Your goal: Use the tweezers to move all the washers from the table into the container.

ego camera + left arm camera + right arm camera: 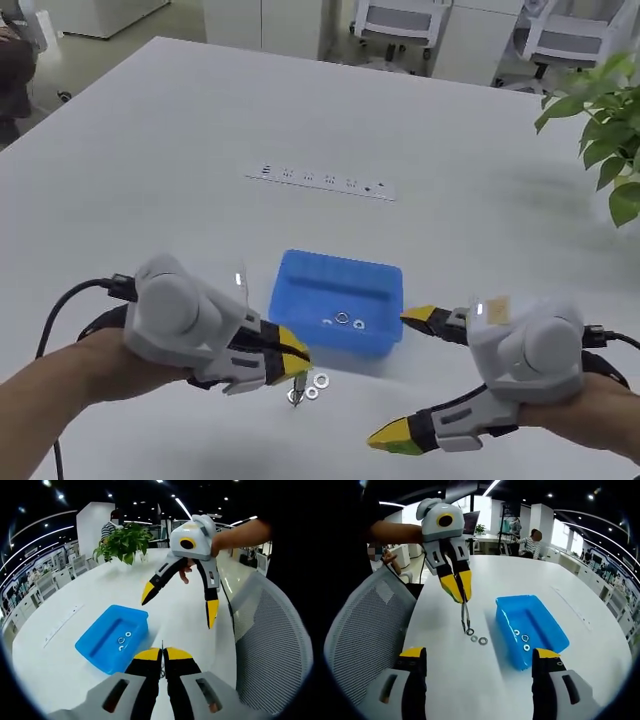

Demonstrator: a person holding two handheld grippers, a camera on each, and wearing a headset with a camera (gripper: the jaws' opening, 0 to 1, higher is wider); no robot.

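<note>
My left gripper (293,358) is shut on slim metal tweezers (296,388) that point down at the table. Three small steel washers (483,640) lie in a short row on the white table, just in front of the blue container (338,297). The tweezers (465,616) have their tips at the nearest washer (469,631); whether they pinch it I cannot tell. Three more washers (343,319) rest inside the container. My right gripper (402,378) hovers open to the right of the loose washers, holding nothing. Seen from the left gripper view, it (179,607) hangs above the table with its jaws spread.
A white power strip (320,181) lies farther back on the table. A green plant (605,120) stands at the right edge. A grey mesh chair (360,635) sits beside the near table edge. Office chairs (400,20) stand beyond the far side.
</note>
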